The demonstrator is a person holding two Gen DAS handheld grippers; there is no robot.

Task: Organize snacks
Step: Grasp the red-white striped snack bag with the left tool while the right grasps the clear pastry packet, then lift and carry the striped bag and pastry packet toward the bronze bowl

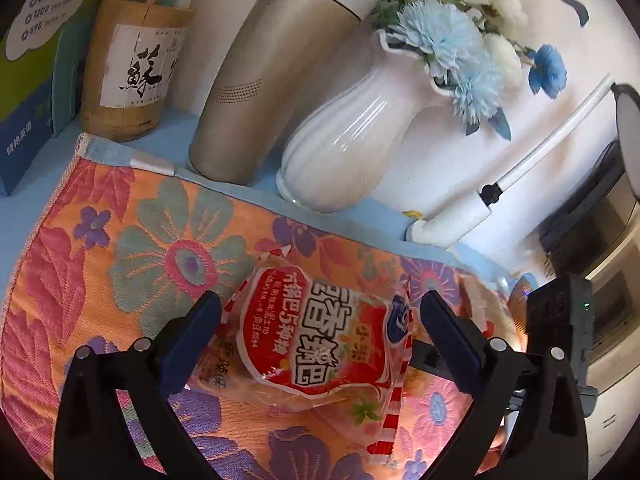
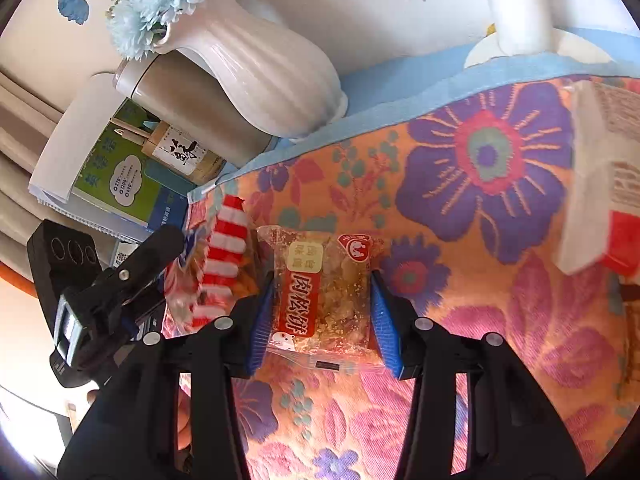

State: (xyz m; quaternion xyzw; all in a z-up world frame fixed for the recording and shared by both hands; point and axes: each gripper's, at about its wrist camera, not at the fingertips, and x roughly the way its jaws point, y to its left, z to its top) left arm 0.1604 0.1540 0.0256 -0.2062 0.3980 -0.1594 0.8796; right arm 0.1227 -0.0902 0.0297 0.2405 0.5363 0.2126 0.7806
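Right wrist view: our right hand-held gripper (image 2: 322,312) is clamped on a clear cake packet (image 2: 322,296) with a red label, which lies on the flowered cloth (image 2: 480,208) covering the bench. Left wrist view: our left hand-held gripper (image 1: 320,328) has its jaws apart around a red snack bag (image 1: 324,332), not pressing it. We see a white vase (image 1: 348,140) and a beige flask (image 1: 260,80) behind the cloth.
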